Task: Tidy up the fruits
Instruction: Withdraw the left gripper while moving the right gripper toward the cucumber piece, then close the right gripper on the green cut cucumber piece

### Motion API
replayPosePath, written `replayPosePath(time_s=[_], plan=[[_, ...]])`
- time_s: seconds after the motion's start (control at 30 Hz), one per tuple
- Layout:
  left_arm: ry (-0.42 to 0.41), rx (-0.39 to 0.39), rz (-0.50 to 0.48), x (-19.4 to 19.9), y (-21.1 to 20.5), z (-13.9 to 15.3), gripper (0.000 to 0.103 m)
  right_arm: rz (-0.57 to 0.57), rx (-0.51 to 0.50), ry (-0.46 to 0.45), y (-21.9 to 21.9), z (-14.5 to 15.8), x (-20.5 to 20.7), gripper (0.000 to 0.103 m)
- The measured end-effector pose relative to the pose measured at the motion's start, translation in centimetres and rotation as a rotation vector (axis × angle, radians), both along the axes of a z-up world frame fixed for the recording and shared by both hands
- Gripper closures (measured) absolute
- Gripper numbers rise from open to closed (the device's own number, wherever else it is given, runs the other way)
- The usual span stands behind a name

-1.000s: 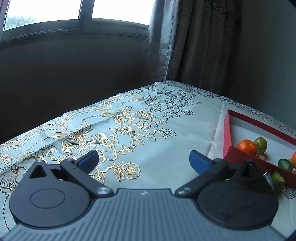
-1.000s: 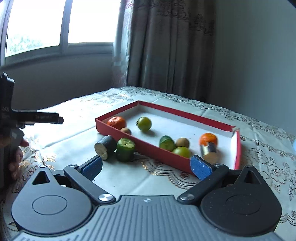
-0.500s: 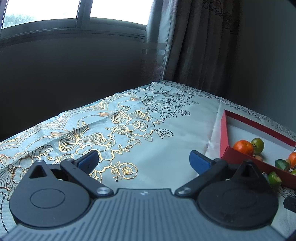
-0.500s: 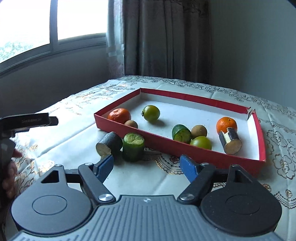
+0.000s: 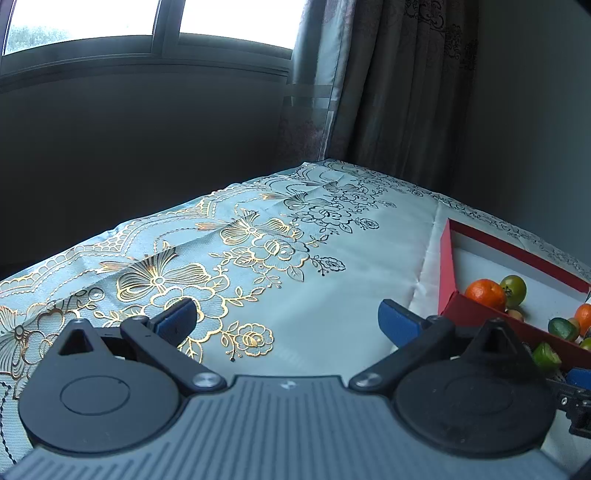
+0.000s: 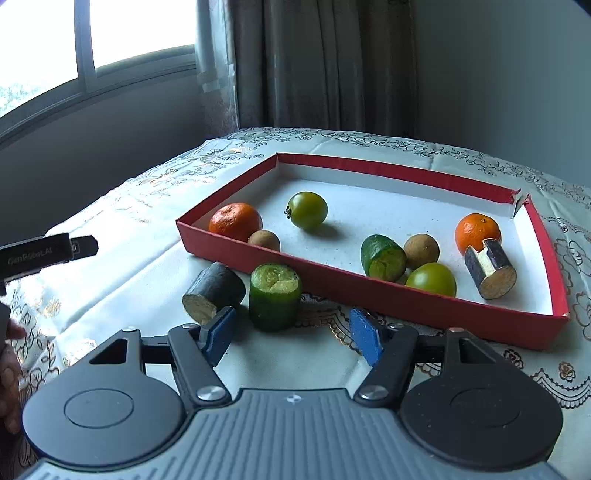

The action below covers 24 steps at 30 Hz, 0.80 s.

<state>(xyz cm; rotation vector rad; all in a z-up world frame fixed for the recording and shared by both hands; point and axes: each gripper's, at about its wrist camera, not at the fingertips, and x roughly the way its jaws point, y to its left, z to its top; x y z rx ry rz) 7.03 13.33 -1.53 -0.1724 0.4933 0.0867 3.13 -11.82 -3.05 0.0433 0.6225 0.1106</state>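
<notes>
Covering the table is a pale, glossy tablecloth (image 5: 332, 295) embossed with gold and dark floral outlines, creased in soft folds; behind it stand a dim wall, a bright window (image 5: 147, 18) and a heavy patterned curtain (image 6: 314, 62). A shallow red cardboard tray (image 6: 369, 291) with a white, grainy floor lies on the cloth, one far corner torn. Inside it rest two dimpled oranges (image 6: 235, 221), a smooth green tomato (image 6: 307, 209), two dull brown round fruits, a cut green cucumber chunk, a green round fruit and a dark-skinned cylinder with a pale cut face.

Outside the tray, just beside its near wall, a green cucumber piece (image 6: 274, 295) stands upright, rough cut end up; a dark cylinder piece (image 6: 213, 293) lies tilted beside it, apparently touching.

The right gripper (image 6: 291, 334) hovers spread wide just before the cucumber piece, blue pads holding nothing. The left gripper (image 5: 288, 321) is likewise spread and empty over bare cloth.
</notes>
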Motion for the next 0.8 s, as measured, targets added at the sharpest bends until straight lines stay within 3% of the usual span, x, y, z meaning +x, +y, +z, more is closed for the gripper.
replayPosePath(time_s=[0.4, 0.8], plan=[[0.002, -0.001, 0.0, 0.0, 0.0, 0.0, 0.0, 0.01, 0.048, 0.024, 0.7, -0.2, 1.3, 0.035], [0.016, 0.003, 0.002, 0.2, -0.1, -0.2, 0.0, 0.004, -0.004, 0.033, 1.9, 0.0, 2.1, 0.035]])
